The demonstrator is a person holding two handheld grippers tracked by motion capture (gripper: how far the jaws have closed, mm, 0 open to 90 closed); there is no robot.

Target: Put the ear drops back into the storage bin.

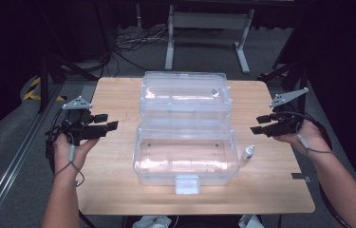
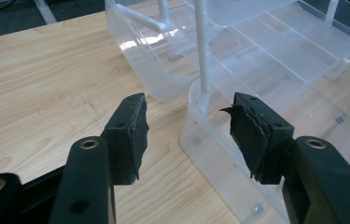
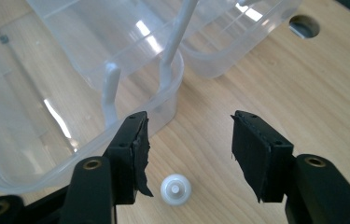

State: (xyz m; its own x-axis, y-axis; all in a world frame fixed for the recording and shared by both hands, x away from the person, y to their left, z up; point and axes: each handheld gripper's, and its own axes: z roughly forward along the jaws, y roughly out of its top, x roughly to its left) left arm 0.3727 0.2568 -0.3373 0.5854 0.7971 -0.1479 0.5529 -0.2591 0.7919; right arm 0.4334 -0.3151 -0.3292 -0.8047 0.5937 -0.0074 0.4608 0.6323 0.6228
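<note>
Both tongs, left gripper (image 1: 103,124) and right gripper (image 1: 261,124), gape empty; that small bottle (image 1: 248,152) looks light and slick, so I'd pinch its body

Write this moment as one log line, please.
left gripper: open, empty | right gripper: open, empty | clear box: open | small bottle: beside box

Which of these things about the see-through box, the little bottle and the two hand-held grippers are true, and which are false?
1. The clear box is folded open. True.
2. The little white bottle lies inside the box. False: it stands on the table beside the box.
3. The left hand-held gripper is open. True.
4. The right hand-held gripper grips the bottle. False: it is open, holding nothing.
</note>
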